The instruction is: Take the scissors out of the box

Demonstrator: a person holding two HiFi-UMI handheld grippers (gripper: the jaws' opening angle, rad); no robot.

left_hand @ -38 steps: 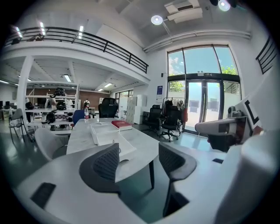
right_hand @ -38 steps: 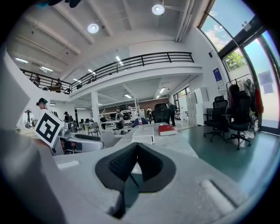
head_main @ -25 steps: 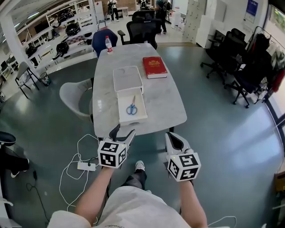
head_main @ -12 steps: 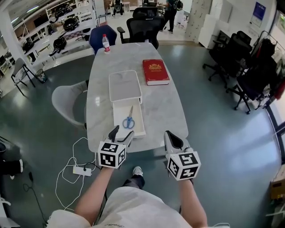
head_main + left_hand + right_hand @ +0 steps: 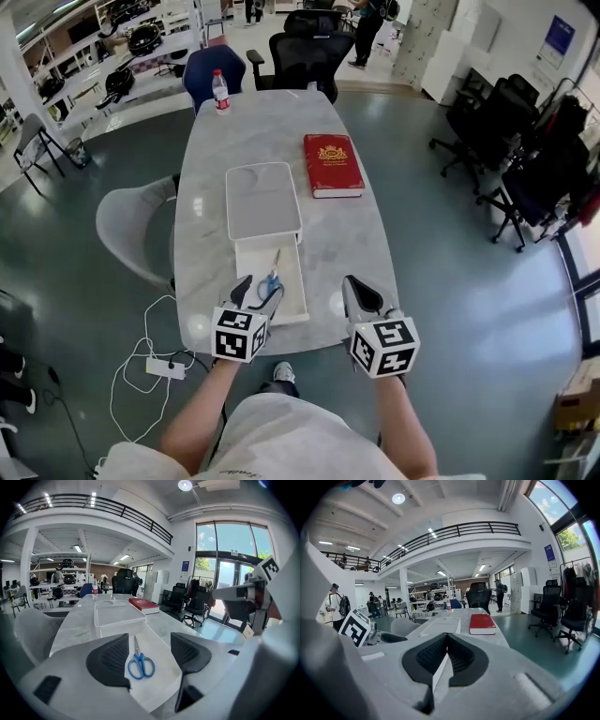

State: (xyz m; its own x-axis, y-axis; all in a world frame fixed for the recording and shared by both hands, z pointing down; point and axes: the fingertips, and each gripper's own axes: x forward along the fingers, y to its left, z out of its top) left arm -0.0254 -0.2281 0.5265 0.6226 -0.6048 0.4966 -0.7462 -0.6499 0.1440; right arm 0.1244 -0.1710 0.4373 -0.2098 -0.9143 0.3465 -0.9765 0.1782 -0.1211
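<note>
Blue-handled scissors (image 5: pixel 270 280) (image 5: pixel 139 663) lie flat in an open white box (image 5: pixel 292 280) (image 5: pixel 157 641) at the near end of the marble table (image 5: pixel 342 234). My left gripper (image 5: pixel 259 292) (image 5: pixel 149 640) stands open just over the box's near end. The scissors sit between its two dark pads (image 5: pixel 110 658) without touching them. My right gripper (image 5: pixel 360 298) (image 5: pixel 446 638) is shut and empty at the table's near edge, right of the box. The box's side edge (image 5: pixel 439 673) shows past its jaws.
The box's white lid (image 5: pixel 263 199) (image 5: pixel 116 613) lies just beyond the box. A red book (image 5: pixel 333 165) (image 5: pixel 482 623) lies to the right of the lid, and a bottle (image 5: pixel 221 92) stands at the far end. Chairs surround the table. A power strip and cable (image 5: pixel 165 366) lie on the floor at left.
Both grippers have come forward from short of the table to its near edge. The left one now reaches over the box's near end. The scissors have not moved.
</note>
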